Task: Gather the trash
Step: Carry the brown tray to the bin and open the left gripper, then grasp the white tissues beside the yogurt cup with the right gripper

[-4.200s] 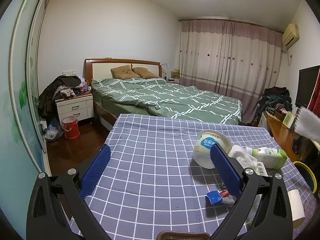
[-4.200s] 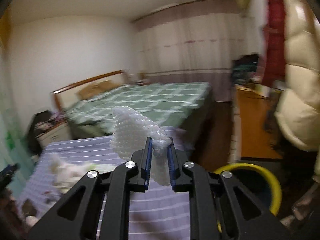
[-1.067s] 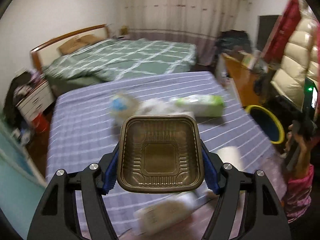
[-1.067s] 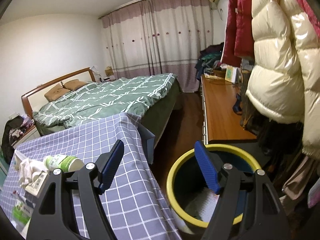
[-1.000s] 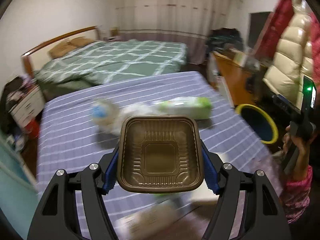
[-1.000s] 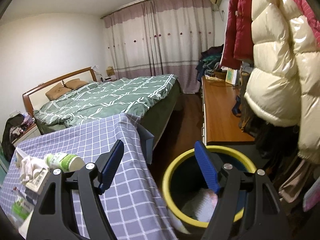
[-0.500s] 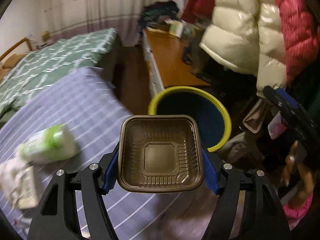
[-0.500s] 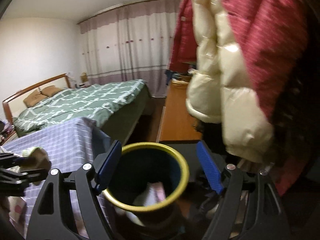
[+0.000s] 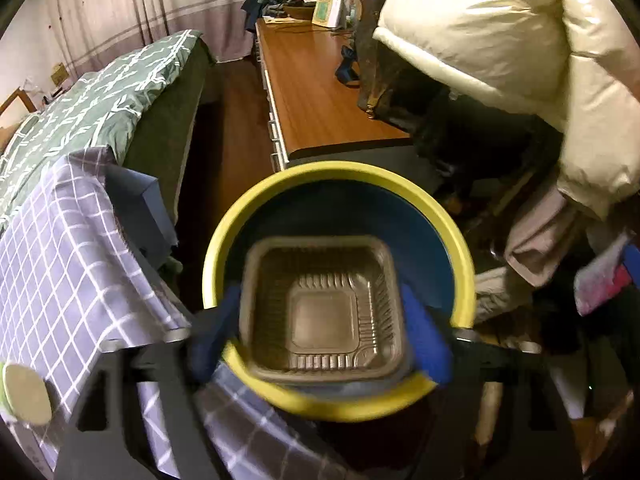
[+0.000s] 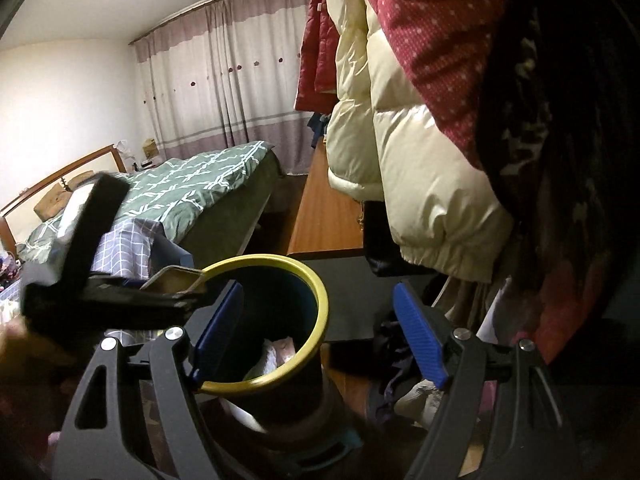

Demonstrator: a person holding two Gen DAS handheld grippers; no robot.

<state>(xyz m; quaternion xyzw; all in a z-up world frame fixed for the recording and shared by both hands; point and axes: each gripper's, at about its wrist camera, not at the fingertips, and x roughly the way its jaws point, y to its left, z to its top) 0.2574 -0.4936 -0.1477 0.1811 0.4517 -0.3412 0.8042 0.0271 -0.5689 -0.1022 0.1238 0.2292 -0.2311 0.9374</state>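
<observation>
The yellow-rimmed trash bin (image 9: 448,216) holds crumpled white trash (image 10: 276,354) at its bottom. The left tongs (image 9: 320,328) grip a brown plastic tray (image 9: 324,312) between the blue pads, directly above the bin's mouth — half a second ago it was nearer the table (image 9: 60,272). The right tongs (image 10: 318,336) hang open, empty, beside the bin.

Bedroom interior: bed with green white-lined quilt (image 10: 200,188) and wooden headboard (image 10: 60,172) against a white wall (image 10: 60,100); pink-and-white curtains (image 10: 224,72) — full height; long orange-brown wooden cabinet top (image 9: 316,88); dark wooden floor (image 9: 236,128); cream puffer jacket (image 9: 500,40) hanging at right.
</observation>
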